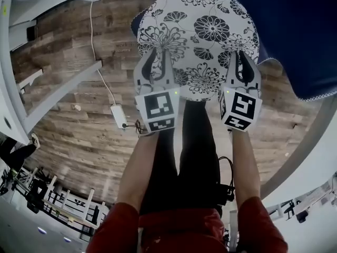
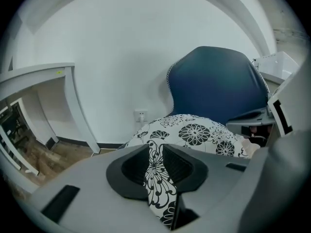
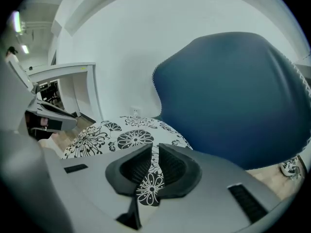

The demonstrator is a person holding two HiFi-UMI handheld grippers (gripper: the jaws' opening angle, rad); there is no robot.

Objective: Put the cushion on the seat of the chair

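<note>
1. Your red sleeves (image 1: 118,228) fill the bottom of the head view, with bare forearms reaching forward to the two grippers.
2. Your left gripper (image 1: 156,57) is clamped on the near rim of the round white cushion with a black flower print (image 1: 202,30). The left gripper view shows a fold of the printed cloth pinched between the nearly closed jaws (image 2: 156,164).
3. Your right gripper (image 1: 243,59) grips the same near rim further to the right. In the right gripper view its jaws (image 3: 154,166) are pressed together on a flap of the flowered fabric.
4. Between the two grippers the cushion is spread out flat. Its far edge overlaps the dark blue curved-shell chair (image 1: 295,30), whose back rises just behind and to the right of it (image 3: 233,96). Whether it already rests on the seat cannot be told.
5. Below and to the left lies a grey-brown wood-plank floor (image 1: 79,130). On it are a small white adapter block (image 1: 119,116) on a white cable and a white desk frame (image 1: 52,96).
6. Behind the chair stands a plain white wall with a white socket (image 2: 140,115) low down.
</note>
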